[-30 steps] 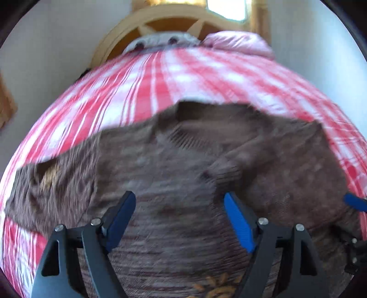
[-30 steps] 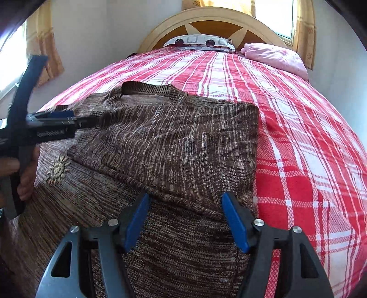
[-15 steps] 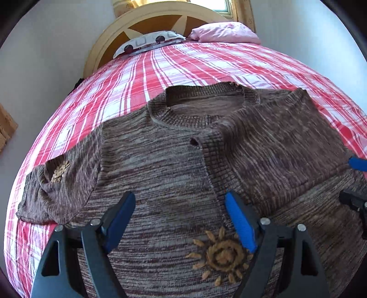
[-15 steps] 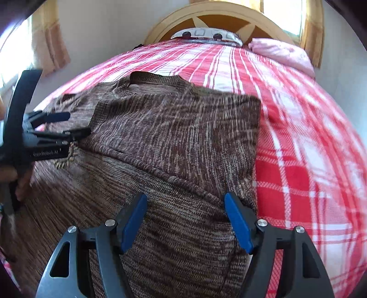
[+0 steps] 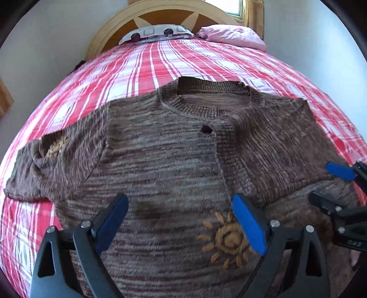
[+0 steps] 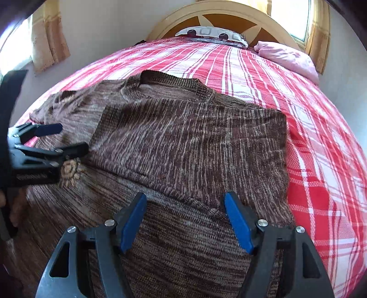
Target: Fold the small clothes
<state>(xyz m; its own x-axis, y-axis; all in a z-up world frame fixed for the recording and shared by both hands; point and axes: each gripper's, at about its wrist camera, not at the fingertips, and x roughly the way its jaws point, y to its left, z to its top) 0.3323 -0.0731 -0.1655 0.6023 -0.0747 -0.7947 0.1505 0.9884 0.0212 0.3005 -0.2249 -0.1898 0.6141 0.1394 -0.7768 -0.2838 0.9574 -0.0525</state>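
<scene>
- Lying flat on the red-and-white plaid bedspread (image 5: 146, 66), the brown knitted sweater (image 5: 160, 160) is spreading across the near part of the bed, its ribbed collar (image 5: 206, 100) pointing toward the round wooden headboard (image 5: 160, 20).
- One sleeve, on the right in the left wrist view, is lying folded in over the chest, its ribbed cuff (image 5: 223, 130) ending just below the collar; the other sleeve (image 5: 52, 165) is stretching out to the left over the bedspread, with a small yellow motif showing near its cuff.
- A yellow embroidered sun (image 5: 227, 240) is showing on the sweater's front, just beside the inner finger of the left gripper (image 5: 181, 225).
- The left gripper is hanging above the sweater's lower front with its jaws opening wide (nothing is caught between the blue pads (image 5: 112, 225), only knit lying underneath them).
- The right gripper (image 6: 185, 223) is hovering over the folded sleeve's lower edge, jaws apart and empty, the blue pads (image 6: 238, 222) gripping no cloth.
- In the right wrist view the left gripper (image 6: 68, 139) is showing at the left edge, pointing across the sweater, with part of a person's hand (image 6: 13, 204) behind it.
- In the left wrist view the right gripper (image 5: 330, 185) is poking in from the right edge, over the folded sleeve's side.
- A patterned pillow (image 5: 156, 34) and a pink pillow (image 5: 231, 36) are resting at the head of the bed, well apart from the sweater.
- Yellowish curtains (image 6: 50, 34) are hanging beside a window on the left wall in the right wrist view.
</scene>
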